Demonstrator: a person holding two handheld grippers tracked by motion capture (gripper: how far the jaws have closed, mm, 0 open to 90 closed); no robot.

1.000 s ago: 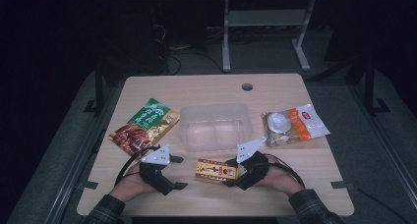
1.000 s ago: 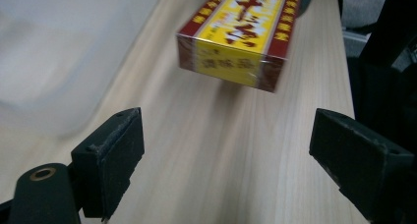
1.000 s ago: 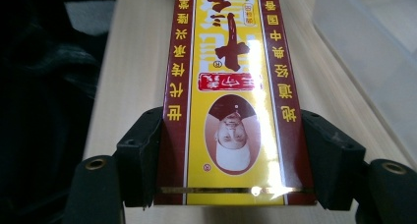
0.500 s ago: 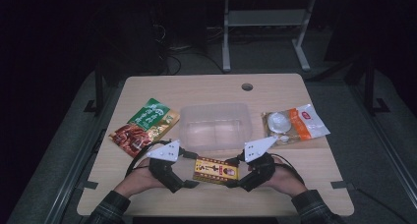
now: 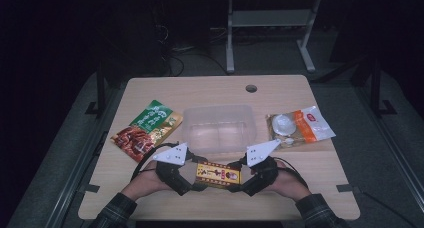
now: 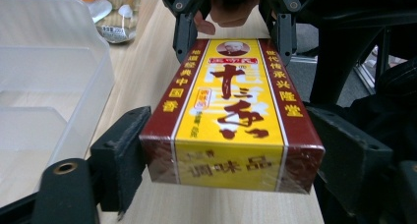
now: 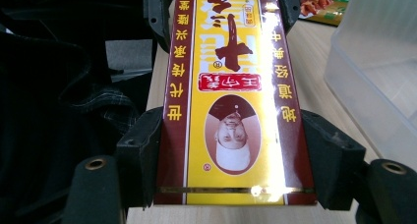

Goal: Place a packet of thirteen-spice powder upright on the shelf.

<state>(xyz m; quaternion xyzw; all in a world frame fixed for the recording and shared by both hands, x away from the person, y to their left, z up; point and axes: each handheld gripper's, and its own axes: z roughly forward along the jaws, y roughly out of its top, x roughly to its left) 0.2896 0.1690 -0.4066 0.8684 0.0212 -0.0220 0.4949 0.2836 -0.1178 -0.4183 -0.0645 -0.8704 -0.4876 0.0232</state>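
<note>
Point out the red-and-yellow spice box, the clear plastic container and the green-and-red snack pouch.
red-and-yellow spice box [image 5: 218, 174], high view, top face.
clear plastic container [image 5: 220, 109], high view, far rim.
green-and-red snack pouch [image 5: 148, 126], high view, middle of front.

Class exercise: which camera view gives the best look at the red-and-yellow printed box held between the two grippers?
The left gripper view: the red-and-yellow printed cardboard box shows its whole top face and near end, print upright and sharp. The right gripper view shows the box close but upside down, glare-streaked and cut off at the top. The high view shows it small, between both grippers.
</note>
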